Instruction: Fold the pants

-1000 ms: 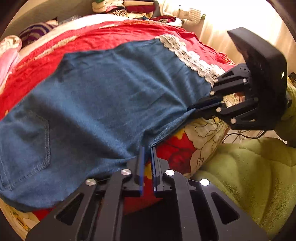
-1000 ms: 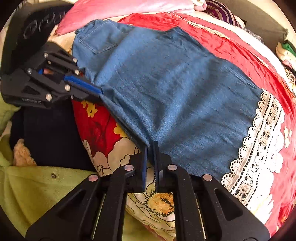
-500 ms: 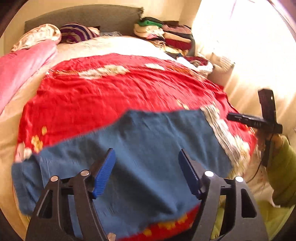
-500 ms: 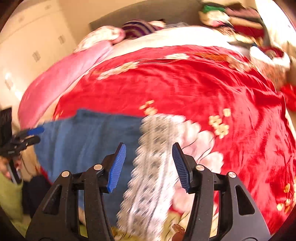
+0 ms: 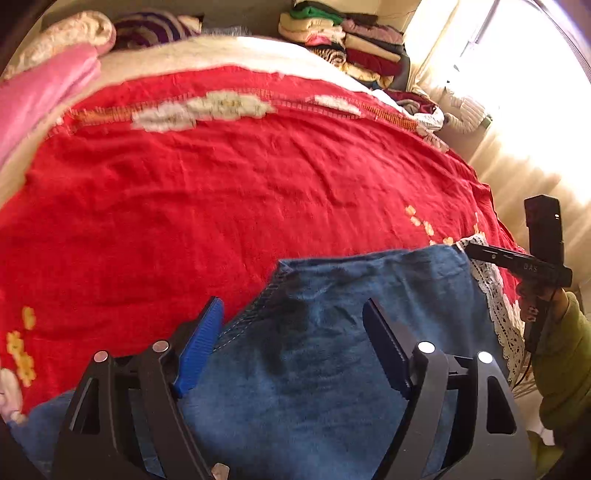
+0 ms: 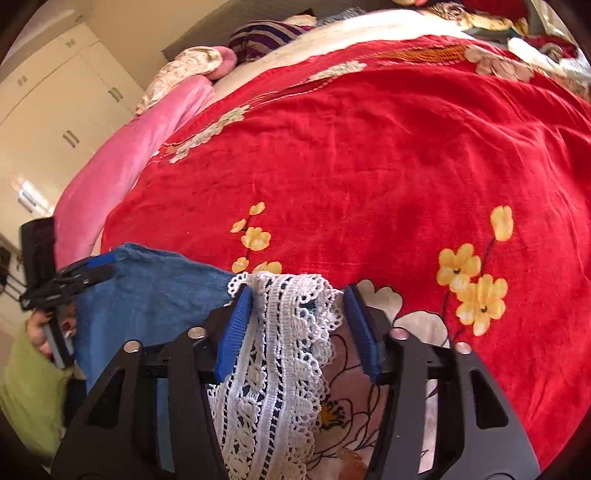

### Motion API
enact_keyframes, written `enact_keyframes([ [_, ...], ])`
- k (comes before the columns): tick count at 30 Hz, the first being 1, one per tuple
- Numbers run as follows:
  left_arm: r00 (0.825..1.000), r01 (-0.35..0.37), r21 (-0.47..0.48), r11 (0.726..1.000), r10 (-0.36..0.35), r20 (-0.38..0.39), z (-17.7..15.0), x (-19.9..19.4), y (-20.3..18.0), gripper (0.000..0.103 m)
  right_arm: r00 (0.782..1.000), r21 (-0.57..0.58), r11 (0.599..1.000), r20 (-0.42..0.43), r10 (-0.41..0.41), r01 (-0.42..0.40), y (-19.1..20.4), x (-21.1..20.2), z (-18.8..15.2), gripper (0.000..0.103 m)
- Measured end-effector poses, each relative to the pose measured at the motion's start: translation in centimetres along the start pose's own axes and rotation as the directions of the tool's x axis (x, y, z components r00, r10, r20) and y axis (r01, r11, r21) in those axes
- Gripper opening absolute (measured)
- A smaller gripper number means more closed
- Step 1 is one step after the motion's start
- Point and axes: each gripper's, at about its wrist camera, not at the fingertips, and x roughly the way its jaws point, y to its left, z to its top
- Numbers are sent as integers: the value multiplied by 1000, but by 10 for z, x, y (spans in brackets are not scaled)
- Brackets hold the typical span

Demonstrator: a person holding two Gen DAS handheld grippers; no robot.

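A bed filled the room, covered by a red floral blanket (image 5: 229, 192). The left gripper (image 5: 291, 339) stood spread wide with nothing between its pads, hovering over the blue denim pants (image 5: 325, 362) that lay on the near edge of the blanket. The right gripper (image 6: 297, 328) was also spread wide, straddling the pants' white lace hem (image 6: 273, 354), its left pad just beside the lace. Beyond the blanket lay a pink quilt (image 6: 125, 155), a striped pillow (image 5: 151, 29) and stacked clothes (image 5: 343, 40).
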Motion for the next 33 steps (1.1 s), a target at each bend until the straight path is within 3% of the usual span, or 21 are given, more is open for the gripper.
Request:
enact_keyframes([
  [1, 1000, -3, -18, 1000, 3, -24, -1, 7, 1, 43, 1000, -3, 1000, -1, 14, -14, 0, -1, -1, 29],
  [2, 1000, -4, -28, 1000, 3, -28, -3, 10, 0, 23, 1000, -9, 1000, -2, 25, -25, 1, -1, -2, 21],
  [5, 1000, 9, -28, 1000, -9, -12, -3, 6, -6, 11, 999, -36, 998, 26, 46, -45, 5, -6, -4, 14],
  [9, 998, 8, -15, 1000, -7, 70, 12, -18, -9, 11, 991, -102, 994, 125, 55, -42, 17, -30, 11, 13],
  [13, 995, -42, 12, 999, 40, 92, 33, -20, -12, 11, 985, -157, 988, 173, 16, 11, 26, -30, 44, 13],
  [15, 994, -60, 0, 998, 60, 86, 40, -15, -10, 10, 986, -179, 983, 165, -16, 45, 27, -19, 57, 13],
  [20, 991, -129, -30, 991, 130, 39, 38, 18, 6, 10, 990, -211, 967, 50, -133, 141, 20, 31, 67, 17],
  [24, 994, -100, -82, 992, 103, 32, 26, 21, 16, 21, 982, -192, 963, 33, -186, 189, 13, 40, 57, 27],
  [25, 994, -100, -92, 991, 104, 42, 23, 14, 16, 25, 980, -175, 964, 57, -191, 198, 12, 31, 57, 34],
  [29, 985, -112, -90, 990, 122, 122, 10, -26, 14, 38, 975, -101, 977, 140, -172, 186, 7, -18, 49, 40],
  [33, 973, -149, -104, 983, 164, 163, -9, -63, 14, 54, 976, -73, 984, 162, -146, 159, 7, -62, 20, 45],
])
